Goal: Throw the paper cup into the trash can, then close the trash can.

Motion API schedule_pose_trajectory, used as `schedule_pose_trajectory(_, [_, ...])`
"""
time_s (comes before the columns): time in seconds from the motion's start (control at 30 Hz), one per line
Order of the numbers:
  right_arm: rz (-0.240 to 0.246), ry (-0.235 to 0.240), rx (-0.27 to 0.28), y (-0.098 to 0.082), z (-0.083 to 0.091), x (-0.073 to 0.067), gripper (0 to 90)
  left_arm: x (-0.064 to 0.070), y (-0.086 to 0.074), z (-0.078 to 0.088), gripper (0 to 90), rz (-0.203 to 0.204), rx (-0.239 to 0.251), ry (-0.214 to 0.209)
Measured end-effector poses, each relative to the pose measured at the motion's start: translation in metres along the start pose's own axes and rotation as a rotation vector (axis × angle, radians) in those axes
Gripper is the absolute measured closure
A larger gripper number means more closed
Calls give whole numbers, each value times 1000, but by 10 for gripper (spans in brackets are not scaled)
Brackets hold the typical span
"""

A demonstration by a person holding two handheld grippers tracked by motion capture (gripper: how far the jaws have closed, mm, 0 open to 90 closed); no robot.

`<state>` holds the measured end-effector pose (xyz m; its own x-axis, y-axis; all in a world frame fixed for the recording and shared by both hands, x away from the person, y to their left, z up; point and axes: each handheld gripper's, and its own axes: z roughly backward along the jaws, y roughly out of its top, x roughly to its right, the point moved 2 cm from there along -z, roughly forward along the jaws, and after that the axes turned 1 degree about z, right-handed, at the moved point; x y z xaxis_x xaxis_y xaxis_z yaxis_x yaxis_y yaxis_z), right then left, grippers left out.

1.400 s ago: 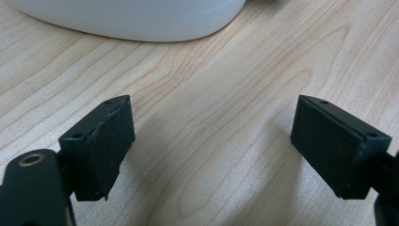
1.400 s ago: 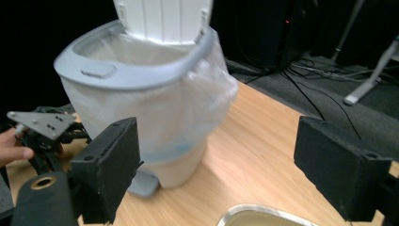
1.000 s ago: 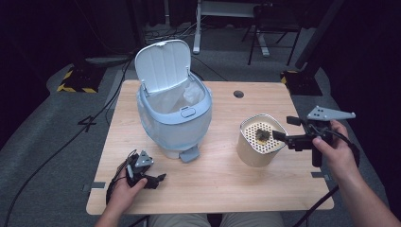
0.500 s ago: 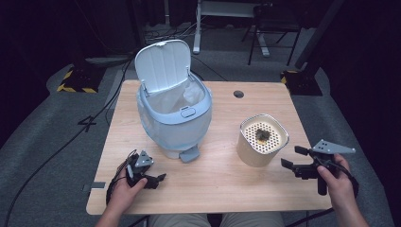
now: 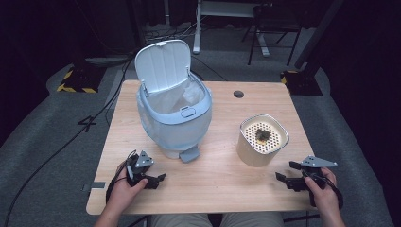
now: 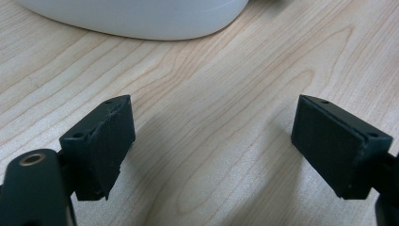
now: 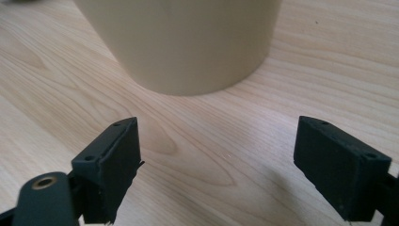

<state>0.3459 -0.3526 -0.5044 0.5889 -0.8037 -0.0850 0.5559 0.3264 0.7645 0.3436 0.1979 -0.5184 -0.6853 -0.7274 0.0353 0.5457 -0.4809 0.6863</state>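
Note:
A pale blue pedal bin [image 5: 174, 113] stands on the left half of the wooden table [image 5: 217, 184], lid up, with a white liner inside. A beige canister [image 5: 263, 140] with a perforated white top and a dark lump on it stands to the right. My left gripper [image 5: 159, 180] rests on the table near the front left, open and empty; in its own view the jaws [image 6: 211, 146] frame bare wood with the bin's base [image 6: 136, 19] beyond. My right gripper [image 5: 286, 171] sits low at the front right, open, nothing between its jaws [image 7: 216, 165], facing the canister's base [image 7: 183, 42].
A round cable hole [image 5: 239, 94] lies near the table's far edge. Bare wood stretches between the two hands along the front. Chair and desk legs [image 5: 265, 28] stand on the dark floor behind, and a cable [image 5: 71, 137] runs off to the left.
My right gripper has dropped from beside the canister's top down to the table surface, nearer the front edge. The left gripper, bin and canister have stayed put.

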Motion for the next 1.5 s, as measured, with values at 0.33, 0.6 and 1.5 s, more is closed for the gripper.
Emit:
schedule_pose_trajectory(0.33, [69,-57,-61,-6,-11,-5,154,6,-2,2,160,36,6,41])
schedule_pose_trajectory(0.6, [78,-68,-61,-5,-15,-4,96,3,1,15,226,72,47,23])
schedule_pose_trajectory(1.5, [62,-85,-77,-4,-19,-2,27,-37,75,132,238,-33,325,-233])
